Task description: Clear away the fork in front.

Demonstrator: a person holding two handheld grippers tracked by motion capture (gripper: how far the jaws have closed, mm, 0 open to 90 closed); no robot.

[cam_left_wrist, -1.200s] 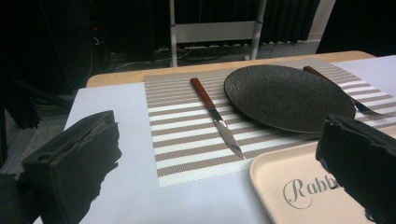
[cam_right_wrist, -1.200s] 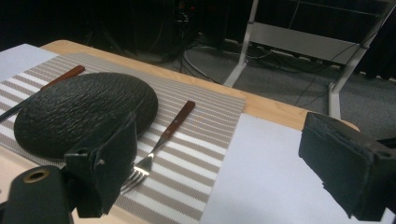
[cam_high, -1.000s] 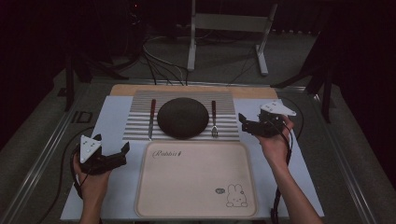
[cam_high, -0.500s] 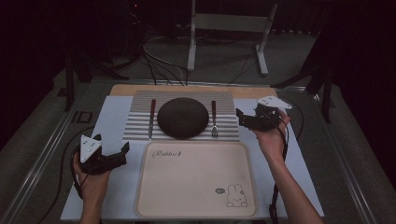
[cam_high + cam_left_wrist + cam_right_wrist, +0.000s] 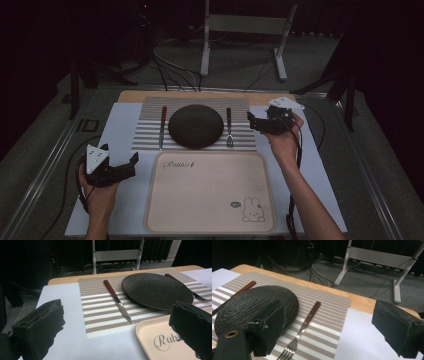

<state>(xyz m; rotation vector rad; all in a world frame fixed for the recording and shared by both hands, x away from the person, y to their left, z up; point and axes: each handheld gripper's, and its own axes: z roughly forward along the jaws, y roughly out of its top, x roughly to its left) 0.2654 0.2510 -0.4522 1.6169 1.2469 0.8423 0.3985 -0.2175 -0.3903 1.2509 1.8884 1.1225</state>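
Observation:
A dark round plate [image 5: 195, 126] sits on a striped placemat [image 5: 150, 140]. A wooden-handled knife [image 5: 162, 127] lies to its left and a wooden-handled fork [image 5: 229, 127] to its right. My right gripper [image 5: 251, 122] hovers just right of the fork, open and holding nothing. In the right gripper view the fork [image 5: 304, 325] and plate [image 5: 254, 307] lie between and beyond the wide jaws of the right gripper [image 5: 328, 307]. My left gripper [image 5: 133, 165] rests open at the near left, beside the tray. Ahead of the left gripper [image 5: 117, 312] lie the knife [image 5: 117, 300] and plate [image 5: 156, 290].
A beige tray [image 5: 210, 195] printed with a rabbit lies in front of the placemat, on a pale sheet [image 5: 117, 135] covering the wooden table. A white metal stand [image 5: 245, 30] and cables are on the floor beyond the far edge.
My right gripper has drifted a little farther away and to the left, closer to the fork. The left gripper has stayed put.

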